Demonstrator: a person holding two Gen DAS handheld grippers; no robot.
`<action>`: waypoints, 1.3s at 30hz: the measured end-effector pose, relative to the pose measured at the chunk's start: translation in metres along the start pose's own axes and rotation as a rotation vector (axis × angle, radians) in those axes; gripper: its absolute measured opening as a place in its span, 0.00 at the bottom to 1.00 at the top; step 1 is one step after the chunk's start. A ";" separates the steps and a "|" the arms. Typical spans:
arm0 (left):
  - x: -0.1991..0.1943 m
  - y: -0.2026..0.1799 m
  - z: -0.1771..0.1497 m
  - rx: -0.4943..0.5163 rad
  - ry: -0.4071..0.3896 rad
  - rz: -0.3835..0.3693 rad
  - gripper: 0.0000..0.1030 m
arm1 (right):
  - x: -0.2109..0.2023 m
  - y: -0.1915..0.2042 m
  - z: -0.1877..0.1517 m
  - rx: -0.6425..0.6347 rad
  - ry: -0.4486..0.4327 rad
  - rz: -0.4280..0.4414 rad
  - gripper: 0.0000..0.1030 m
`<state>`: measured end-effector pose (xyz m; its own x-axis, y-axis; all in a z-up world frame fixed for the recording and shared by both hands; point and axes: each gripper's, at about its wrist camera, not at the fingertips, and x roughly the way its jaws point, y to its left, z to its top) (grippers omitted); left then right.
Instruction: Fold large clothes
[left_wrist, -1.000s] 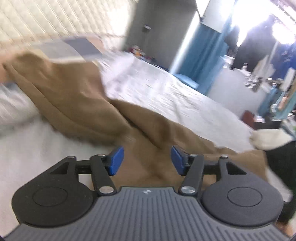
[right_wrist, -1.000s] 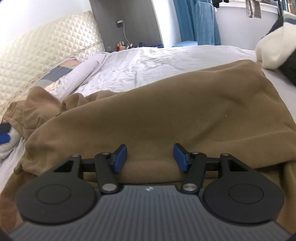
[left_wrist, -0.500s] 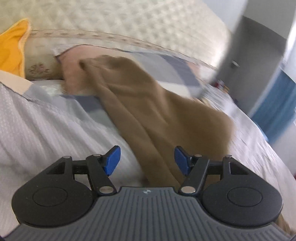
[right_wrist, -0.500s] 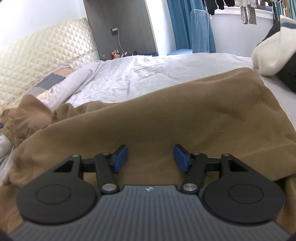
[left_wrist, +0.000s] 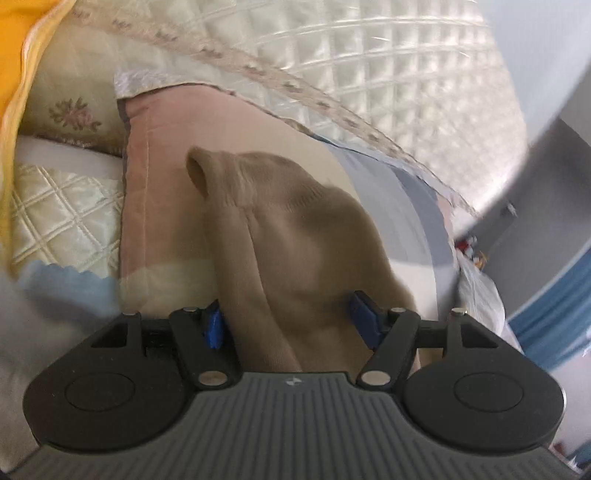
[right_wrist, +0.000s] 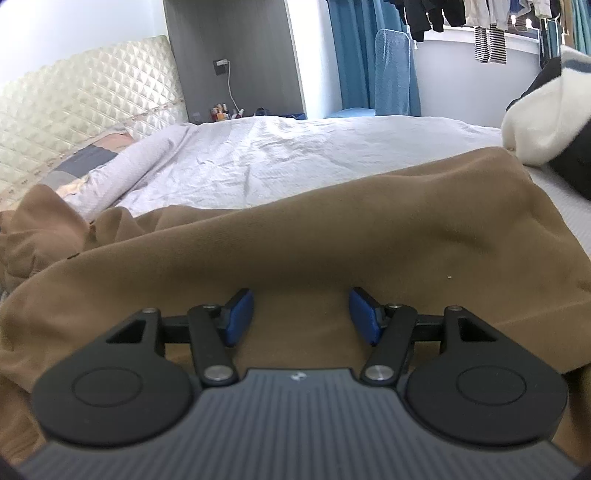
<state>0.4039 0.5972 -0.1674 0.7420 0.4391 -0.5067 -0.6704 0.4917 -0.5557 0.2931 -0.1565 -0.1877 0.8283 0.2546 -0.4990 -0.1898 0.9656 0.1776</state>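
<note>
A large brown garment lies spread over the near part of the bed, with a bunched sleeve at the far left. My right gripper hovers open just above its body, and nothing sits between its blue pads. In the left wrist view the brown sleeve with its ribbed cuff runs up over a pink and grey pillow. My left gripper is open around the sleeve's lower part. The cloth fills the gap between the pads, and the left pad is partly hidden by it.
A quilted cream headboard rises behind the pillow, with yellow cloth at the top left. The white bed sheet stretches beyond the garment. A white and black garment lies at the right. Clothes hang by the window.
My left gripper has swung left from over the garment's body towards the headboard and now straddles the sleeve on the pillow. The right gripper has stayed over the garment, its pads slightly wider.
</note>
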 end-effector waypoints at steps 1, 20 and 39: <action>0.005 -0.001 0.005 -0.005 -0.002 0.001 0.68 | 0.000 0.001 0.000 -0.002 0.000 -0.003 0.61; -0.151 -0.147 0.040 0.457 -0.216 0.007 0.09 | -0.008 -0.009 0.005 0.065 0.016 0.040 0.61; -0.387 -0.337 -0.139 0.748 -0.318 -0.338 0.09 | -0.067 -0.060 -0.002 0.256 -0.010 0.168 0.61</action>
<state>0.3418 0.1567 0.1241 0.9411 0.3148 -0.1233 -0.3182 0.9480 -0.0083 0.2484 -0.2313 -0.1668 0.8018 0.4082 -0.4365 -0.1866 0.8648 0.4661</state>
